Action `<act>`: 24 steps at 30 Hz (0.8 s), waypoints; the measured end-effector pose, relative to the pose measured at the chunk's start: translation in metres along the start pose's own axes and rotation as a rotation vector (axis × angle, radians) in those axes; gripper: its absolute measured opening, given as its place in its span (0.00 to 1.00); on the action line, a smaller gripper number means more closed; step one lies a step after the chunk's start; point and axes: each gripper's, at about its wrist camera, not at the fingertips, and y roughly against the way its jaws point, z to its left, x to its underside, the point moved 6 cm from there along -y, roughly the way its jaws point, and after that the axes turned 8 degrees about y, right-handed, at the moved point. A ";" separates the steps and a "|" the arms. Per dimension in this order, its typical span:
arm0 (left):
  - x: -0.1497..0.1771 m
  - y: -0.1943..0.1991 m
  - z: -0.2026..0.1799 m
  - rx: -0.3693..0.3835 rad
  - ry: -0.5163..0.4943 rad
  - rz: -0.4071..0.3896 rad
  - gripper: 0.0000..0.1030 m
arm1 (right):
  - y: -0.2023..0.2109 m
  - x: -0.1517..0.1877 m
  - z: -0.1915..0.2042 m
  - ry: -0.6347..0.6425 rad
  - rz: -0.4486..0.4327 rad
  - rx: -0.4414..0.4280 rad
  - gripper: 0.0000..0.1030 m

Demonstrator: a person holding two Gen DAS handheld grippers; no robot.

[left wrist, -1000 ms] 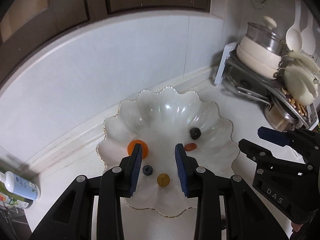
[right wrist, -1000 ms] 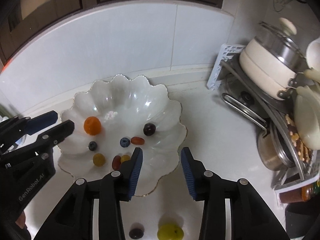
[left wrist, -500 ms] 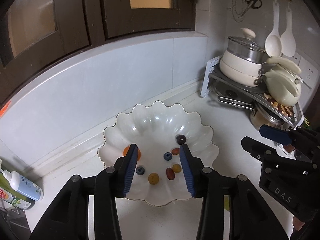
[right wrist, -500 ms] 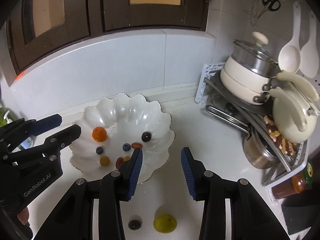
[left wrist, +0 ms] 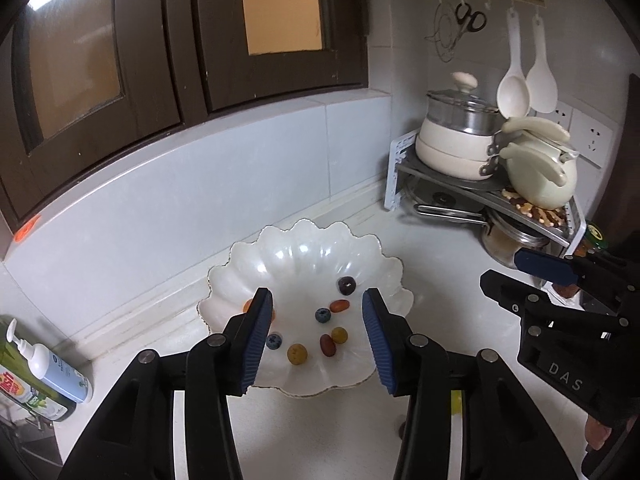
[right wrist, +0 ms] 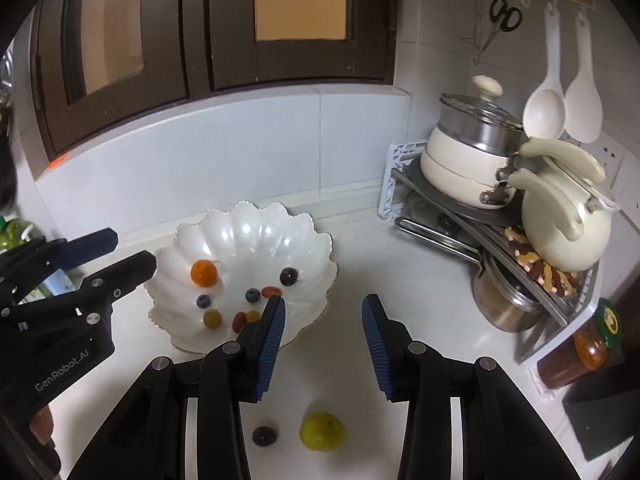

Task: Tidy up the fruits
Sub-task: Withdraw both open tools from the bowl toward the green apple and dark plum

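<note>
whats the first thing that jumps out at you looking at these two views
The white scalloped bowl on the counter near the wall, with small fruits scattered in it, the orange one brightest. Nearer the camera, a yellow-green fruit and a dark berry lie loose on the counter outside it. To the right, a rack is piled with cream pots.

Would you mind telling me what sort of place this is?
Most likely a home kitchen: a lidded pot sits on a corner rack, ladles hang on the tiled wall, and a fruit bowl stands on the counter.
</note>
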 end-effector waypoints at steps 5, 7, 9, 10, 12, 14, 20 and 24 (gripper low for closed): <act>0.006 0.014 -0.006 0.013 -0.008 -0.030 0.45 | 0.012 0.007 -0.004 -0.018 -0.029 0.000 0.40; 0.008 0.019 -0.008 0.010 -0.012 -0.044 0.46 | 0.017 0.011 -0.004 -0.025 -0.040 -0.005 0.40; 0.010 0.024 -0.010 0.011 -0.017 -0.054 0.46 | 0.021 0.014 -0.006 -0.036 -0.049 -0.003 0.40; 0.011 0.026 -0.011 0.014 -0.018 -0.058 0.46 | 0.023 0.016 -0.006 -0.037 -0.053 -0.003 0.40; 0.013 0.031 -0.013 0.016 -0.021 -0.067 0.46 | 0.027 0.019 -0.007 -0.044 -0.061 -0.004 0.40; 0.016 0.035 -0.015 0.021 -0.025 -0.074 0.46 | 0.031 0.022 -0.007 -0.047 -0.068 -0.003 0.40; 0.028 0.044 -0.022 0.038 -0.051 -0.086 0.46 | 0.041 0.032 -0.005 -0.045 -0.080 -0.007 0.40; 0.037 0.047 -0.026 0.057 -0.058 -0.088 0.46 | 0.042 0.041 -0.003 -0.047 -0.080 -0.020 0.40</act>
